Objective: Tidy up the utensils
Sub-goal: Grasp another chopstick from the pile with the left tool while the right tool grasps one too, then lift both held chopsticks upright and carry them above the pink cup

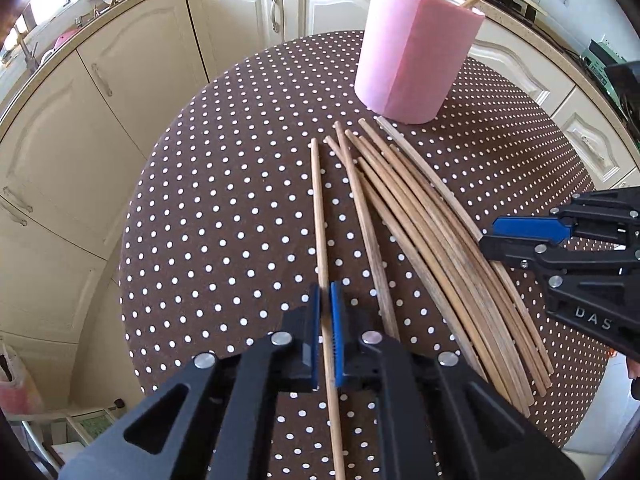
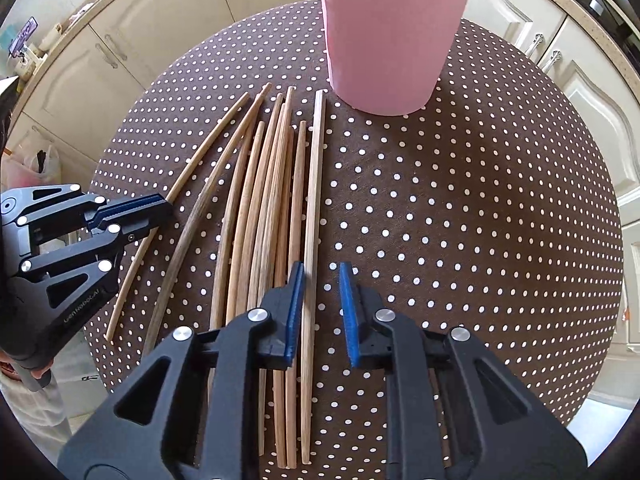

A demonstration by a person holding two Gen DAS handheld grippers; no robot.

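Several wooden chopsticks (image 1: pixel 432 240) lie in a loose bundle on the round polka-dot table (image 1: pixel 224 208); the bundle also shows in the right wrist view (image 2: pixel 272 208). A pink cup (image 1: pixel 416 52) with two chopsticks in it stands at the far side, also in the right wrist view (image 2: pixel 392 32). My left gripper (image 1: pixel 325 332) is shut on a single chopstick (image 1: pixel 318 208) lying apart at the bundle's left; it also shows in the right wrist view (image 2: pixel 160 208). My right gripper (image 2: pixel 320 312) is open over the pale rightmost chopstick (image 2: pixel 314 184), which lies between the jaws, close to the left finger.
Cream kitchen cabinets (image 1: pixel 132 80) and a countertop curve around behind the table. The table's edge drops off at the left and the right. Dotted cloth lies bare right of the bundle (image 2: pixel 460 220).
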